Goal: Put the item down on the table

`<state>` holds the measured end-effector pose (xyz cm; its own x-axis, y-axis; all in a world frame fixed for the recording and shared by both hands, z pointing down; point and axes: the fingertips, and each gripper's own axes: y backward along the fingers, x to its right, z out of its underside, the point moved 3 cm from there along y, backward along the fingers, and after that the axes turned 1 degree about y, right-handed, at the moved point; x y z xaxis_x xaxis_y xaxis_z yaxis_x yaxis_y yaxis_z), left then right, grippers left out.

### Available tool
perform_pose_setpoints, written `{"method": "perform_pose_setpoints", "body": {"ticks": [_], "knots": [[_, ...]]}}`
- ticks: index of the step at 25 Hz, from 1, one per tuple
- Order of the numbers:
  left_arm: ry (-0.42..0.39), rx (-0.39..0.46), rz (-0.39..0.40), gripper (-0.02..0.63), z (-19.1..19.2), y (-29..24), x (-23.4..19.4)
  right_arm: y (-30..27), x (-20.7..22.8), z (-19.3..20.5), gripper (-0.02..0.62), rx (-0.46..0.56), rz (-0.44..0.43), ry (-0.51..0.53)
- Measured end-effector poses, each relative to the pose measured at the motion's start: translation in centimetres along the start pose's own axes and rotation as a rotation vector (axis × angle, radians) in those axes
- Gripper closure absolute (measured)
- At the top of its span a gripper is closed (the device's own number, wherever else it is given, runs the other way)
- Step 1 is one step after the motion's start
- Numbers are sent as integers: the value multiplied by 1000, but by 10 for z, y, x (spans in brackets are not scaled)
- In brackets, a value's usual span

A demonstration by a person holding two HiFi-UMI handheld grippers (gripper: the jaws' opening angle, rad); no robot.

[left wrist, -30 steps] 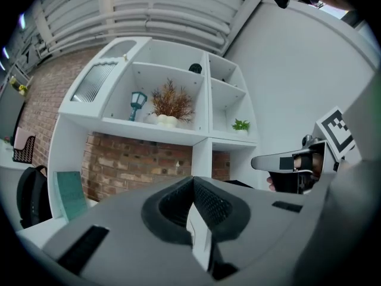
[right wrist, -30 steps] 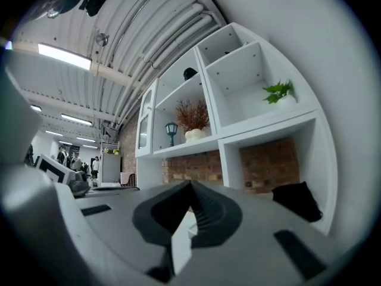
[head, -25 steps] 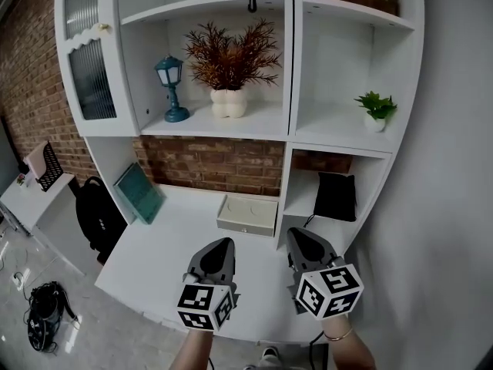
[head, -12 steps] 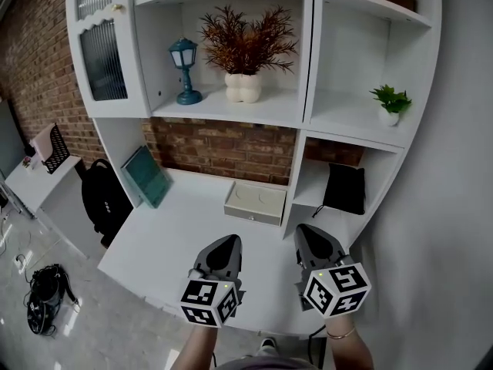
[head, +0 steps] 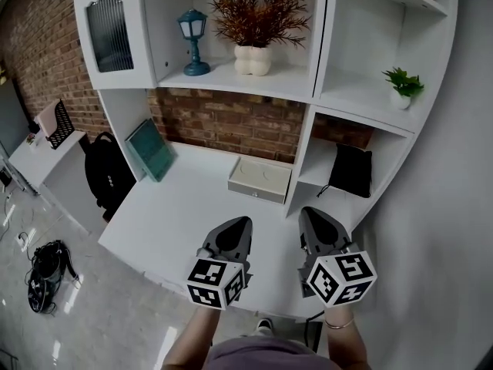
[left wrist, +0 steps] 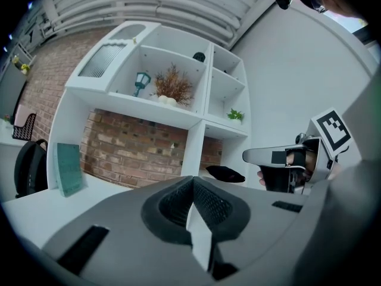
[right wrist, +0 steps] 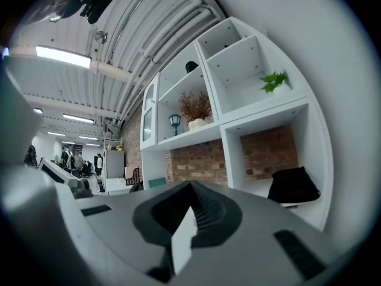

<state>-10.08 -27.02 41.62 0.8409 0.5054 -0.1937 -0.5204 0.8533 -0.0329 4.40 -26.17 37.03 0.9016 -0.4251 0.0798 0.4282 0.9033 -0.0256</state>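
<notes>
You eased your left gripper [head: 236, 227] a little lower over the white desk [head: 173, 214] beside your right gripper [head: 317, 216], both clamped together on nothing, so the item was already out of hand, though which desk object it was stayed unclear.

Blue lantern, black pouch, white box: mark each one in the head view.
blue lantern [head: 192, 26], head view, on its lamp head.
black pouch [head: 352, 170], head view, middle of its front.
white box [head: 262, 177], head view, on its top face.

Bright, even light; fisheye bending toward edges.
</notes>
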Motion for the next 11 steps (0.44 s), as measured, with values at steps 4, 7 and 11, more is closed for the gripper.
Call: {"method": "perform_pose_setpoints", "body": {"ticks": [4, 7, 11], "knots": [[3, -7, -4, 606, 3, 0, 2, 1, 3, 2, 595, -9, 3, 3], [2, -8, -12, 606, 3, -3, 0, 0, 8, 7, 595, -18, 6, 1], [-1, -12, -21, 606, 6, -9, -2, -3, 18, 16, 595, -32, 18, 6]]}}
